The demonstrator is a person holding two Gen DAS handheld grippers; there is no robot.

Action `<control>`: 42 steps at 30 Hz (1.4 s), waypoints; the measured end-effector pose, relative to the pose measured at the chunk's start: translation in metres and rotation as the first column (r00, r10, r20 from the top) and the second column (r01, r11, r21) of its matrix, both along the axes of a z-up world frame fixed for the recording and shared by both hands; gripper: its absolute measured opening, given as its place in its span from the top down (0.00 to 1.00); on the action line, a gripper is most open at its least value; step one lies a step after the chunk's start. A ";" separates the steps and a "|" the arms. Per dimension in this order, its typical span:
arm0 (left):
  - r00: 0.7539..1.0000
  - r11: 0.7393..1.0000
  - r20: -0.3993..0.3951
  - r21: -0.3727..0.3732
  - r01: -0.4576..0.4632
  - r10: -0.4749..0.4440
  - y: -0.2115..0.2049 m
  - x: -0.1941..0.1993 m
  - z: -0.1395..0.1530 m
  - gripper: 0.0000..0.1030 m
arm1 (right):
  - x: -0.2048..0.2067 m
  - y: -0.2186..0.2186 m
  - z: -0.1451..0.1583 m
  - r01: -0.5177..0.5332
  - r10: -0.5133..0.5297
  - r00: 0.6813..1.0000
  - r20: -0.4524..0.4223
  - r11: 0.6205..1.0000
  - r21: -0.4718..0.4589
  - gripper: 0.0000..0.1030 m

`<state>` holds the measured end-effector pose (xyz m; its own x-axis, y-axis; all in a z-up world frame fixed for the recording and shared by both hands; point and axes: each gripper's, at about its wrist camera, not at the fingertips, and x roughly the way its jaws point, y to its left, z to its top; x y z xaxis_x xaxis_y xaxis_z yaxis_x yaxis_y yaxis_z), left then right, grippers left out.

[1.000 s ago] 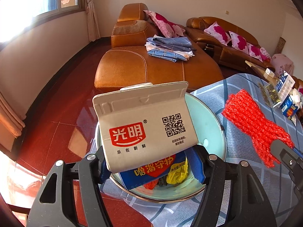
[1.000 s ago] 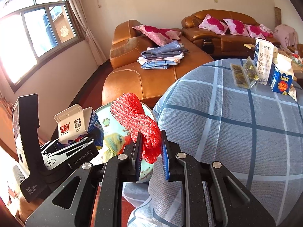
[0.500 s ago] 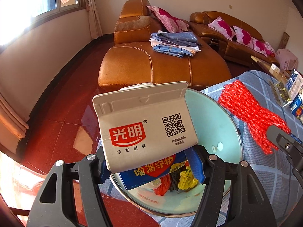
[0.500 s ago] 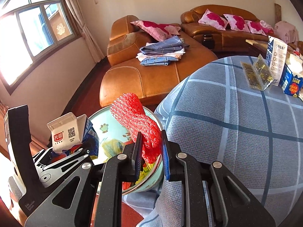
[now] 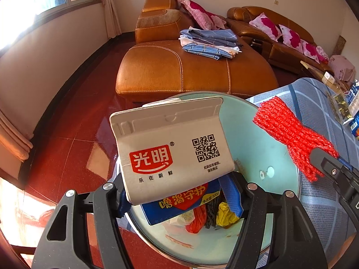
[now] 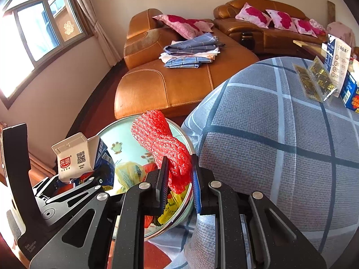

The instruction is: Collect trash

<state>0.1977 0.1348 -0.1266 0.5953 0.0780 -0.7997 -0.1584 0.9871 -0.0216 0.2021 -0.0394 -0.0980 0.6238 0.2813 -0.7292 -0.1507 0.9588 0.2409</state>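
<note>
My left gripper (image 5: 179, 198) is shut on a white and blue milk carton (image 5: 170, 150) with a red logo, held over the mouth of a pale green bin (image 5: 253, 139). Wrappers in red, yellow and black lie at the bin's bottom (image 5: 208, 217). My right gripper (image 6: 179, 179) is shut on a red foam net sleeve (image 6: 163, 143) at the bin's right rim (image 6: 188, 204). The red sleeve (image 5: 289, 132) also shows at the right in the left wrist view, and the carton (image 6: 75, 157) with the left gripper at the left in the right wrist view.
A table with a grey-blue checked cloth (image 6: 280, 145) lies to the right, with boxes and snack packets (image 6: 325, 78) at its far side. An orange leather sofa (image 5: 190, 71) with folded clothes (image 5: 208, 42) stands beyond the bin on a red tiled floor (image 5: 67, 134).
Both grippers have come closer to the bin and lower, each keeping its hold. The bin now fills more of both views and its contents show more.
</note>
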 end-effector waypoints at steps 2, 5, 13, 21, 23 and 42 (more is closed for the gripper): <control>1.000 1.000 -0.005 0.001 0.001 -0.001 0.000 0.004 -0.001 0.37 | 0.006 0.004 -0.002 -0.004 0.004 1.000 -0.004 1.000 -0.003 0.81; 1.000 1.000 -0.016 -0.008 0.011 -0.011 0.001 0.011 -0.002 0.37 | 0.013 0.007 -0.007 -0.013 0.013 1.000 -0.009 1.000 -0.002 0.81; 0.999 1.000 -0.019 -0.008 0.029 -0.029 0.009 0.016 -0.003 0.26 | 0.014 0.000 -0.011 -0.038 0.038 0.999 0.004 0.999 0.032 0.65; 0.999 1.000 0.045 0.023 0.007 -0.008 0.003 -0.003 0.005 0.13 | -0.004 -0.023 0.001 0.000 -0.003 0.999 0.037 0.998 0.062 0.65; 0.998 1.000 0.062 0.013 0.000 -0.001 0.001 -0.010 0.009 0.09 | -0.010 -0.029 0.007 0.013 -0.016 0.998 0.057 0.998 0.054 0.57; 0.993 0.999 0.118 0.044 -0.021 0.016 -0.036 -0.067 0.042 0.06 | -0.066 -0.064 0.028 0.043 -0.050 0.995 0.086 0.996 0.078 0.24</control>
